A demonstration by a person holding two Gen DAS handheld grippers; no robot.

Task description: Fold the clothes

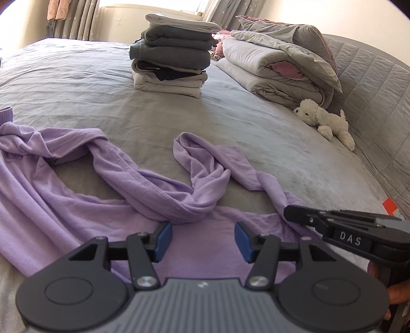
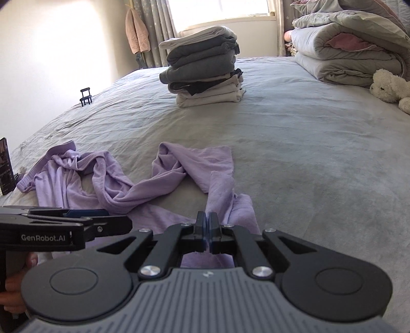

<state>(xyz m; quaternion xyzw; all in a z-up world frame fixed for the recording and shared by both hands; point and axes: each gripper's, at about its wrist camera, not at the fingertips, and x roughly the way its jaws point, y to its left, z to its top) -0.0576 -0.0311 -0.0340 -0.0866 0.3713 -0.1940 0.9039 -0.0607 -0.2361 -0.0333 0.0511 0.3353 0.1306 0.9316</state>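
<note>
Two hand-held grippers work over a lilac garment [image 1: 77, 184] that lies crumpled and unfolded on the near part of a grey bed [image 1: 230, 123], its twisted sleeves and body spread from the left edge toward the centre. The left gripper [image 1: 202, 238] hangs above the garment's near hem with its blue pads [image 1: 162, 239] set apart and only flat cloth showing in the gap; neither pad presses on the fabric. The right gripper [image 2: 207, 230] has its jaws brought fully together at the garment's near right edge, and cloth appears to be pinched between them, though the pads hide the contact itself. In the left wrist view the right gripper enters from the right, its tip meeting the same edge of the garment. A stack of folded clothes [image 1: 174, 53], grey and off-white, stands well beyond the garment toward the window [image 2: 220, 12]. To the right of the stack lies a folded grey duvet [image 1: 276, 64], with a white plush dog [image 1: 325, 120] just beside it. A small black stand [image 2: 86, 96] sits at the far left edge of the bed, and a dark phone [image 2: 6, 166] stands at the left margin near the garment.
</note>
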